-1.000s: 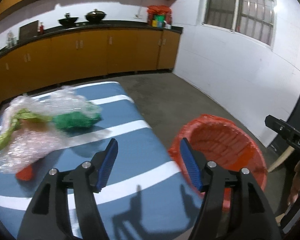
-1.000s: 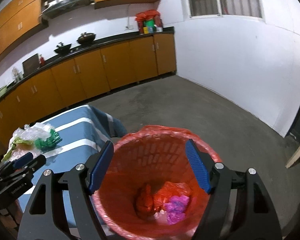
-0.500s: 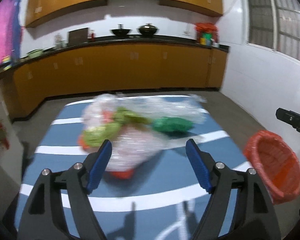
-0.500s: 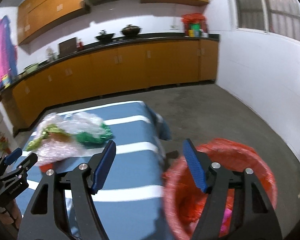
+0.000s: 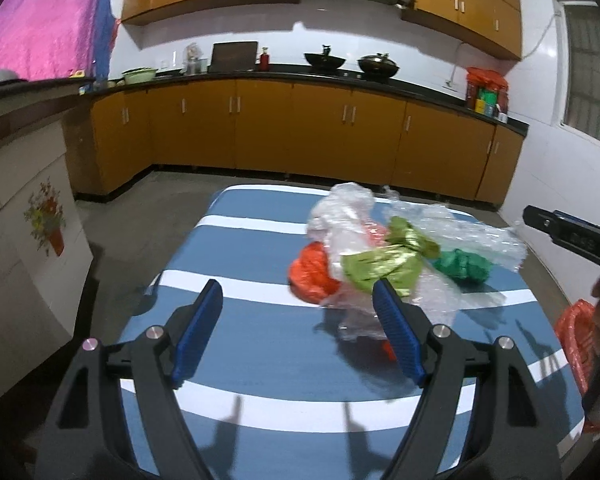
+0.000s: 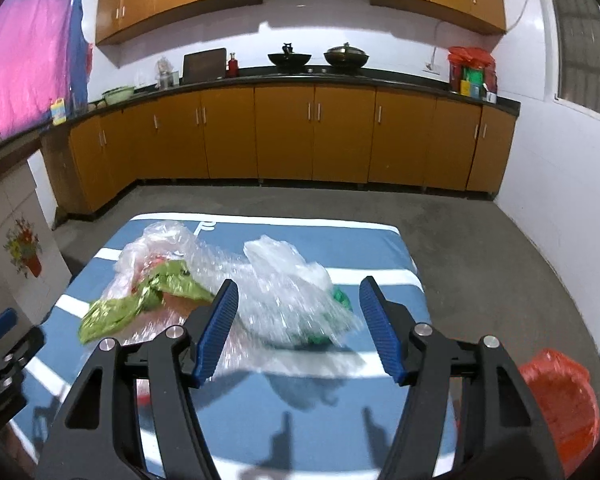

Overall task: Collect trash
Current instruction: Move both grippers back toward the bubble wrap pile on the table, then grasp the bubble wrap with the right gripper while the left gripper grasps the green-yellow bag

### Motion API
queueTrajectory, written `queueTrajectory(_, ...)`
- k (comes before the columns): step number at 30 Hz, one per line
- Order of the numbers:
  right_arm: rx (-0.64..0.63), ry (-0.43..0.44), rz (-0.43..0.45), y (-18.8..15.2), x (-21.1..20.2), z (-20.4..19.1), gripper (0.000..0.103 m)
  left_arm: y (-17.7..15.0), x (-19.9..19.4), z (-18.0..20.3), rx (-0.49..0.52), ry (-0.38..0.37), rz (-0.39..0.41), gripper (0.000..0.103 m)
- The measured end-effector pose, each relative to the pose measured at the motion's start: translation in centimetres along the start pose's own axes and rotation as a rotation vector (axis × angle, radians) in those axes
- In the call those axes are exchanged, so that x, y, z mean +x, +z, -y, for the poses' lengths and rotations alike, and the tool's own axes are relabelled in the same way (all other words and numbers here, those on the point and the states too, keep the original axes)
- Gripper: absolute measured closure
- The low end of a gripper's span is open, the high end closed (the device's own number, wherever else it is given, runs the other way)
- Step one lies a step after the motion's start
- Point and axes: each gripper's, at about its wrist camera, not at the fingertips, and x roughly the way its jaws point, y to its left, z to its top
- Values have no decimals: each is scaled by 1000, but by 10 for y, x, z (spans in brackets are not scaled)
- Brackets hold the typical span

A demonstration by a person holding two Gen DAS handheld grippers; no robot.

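From the left wrist view, we hold the left gripper point(image 5: 296, 322) above the blue cloth with white stripes point(image 5: 244, 344), its blue ribbed fingers point(image 5: 198, 334) spread wide with nothing between them. The heap of crumpled trash lies ahead and to the right of the right-hand finger: clear bubble wrap point(image 5: 440, 240), a shiny green foil wrapper point(image 5: 384, 266), an orange plastic bag point(image 5: 312, 276) and a dark green bag point(image 5: 464, 266). We judge the fingers stand wide so they can straddle this loose, bulky pile. The red-lined bin point(image 5: 572, 332) sits off the far right, beside the cloth, ready for drops.

From the right wrist view, the right gripper point(image 6: 300, 324) points at the same heap; its jaws are closing, yet the pads press on nothing. The bubble wrap point(image 6: 284, 300) shows between and just beyond the fingers point(image 6: 216, 332), the green foil point(image 6: 140, 304) left of them, the bin point(image 6: 556, 396) low on the right. The film will likely crumple and spring back, so a deep bite seems wise.
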Motion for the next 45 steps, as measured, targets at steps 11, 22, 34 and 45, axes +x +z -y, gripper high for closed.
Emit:
queueTrajectory(11,-4,18,-137,-21,33,-3,33,-5,15,-21,-42,8,-42,27)
queueTrajectory(22,-10,24,-247,-37,50,-9,83,-6,17,-9,-36,-14,-53,27)
queueTrajectory(34,54,72,-162,-38,12,1,97,3,17,3,-16,-38,-33,27)
queueTrajectory(45,117,32,-54,-27,-28,26,97,29,41,48,60,-98,-49,28)
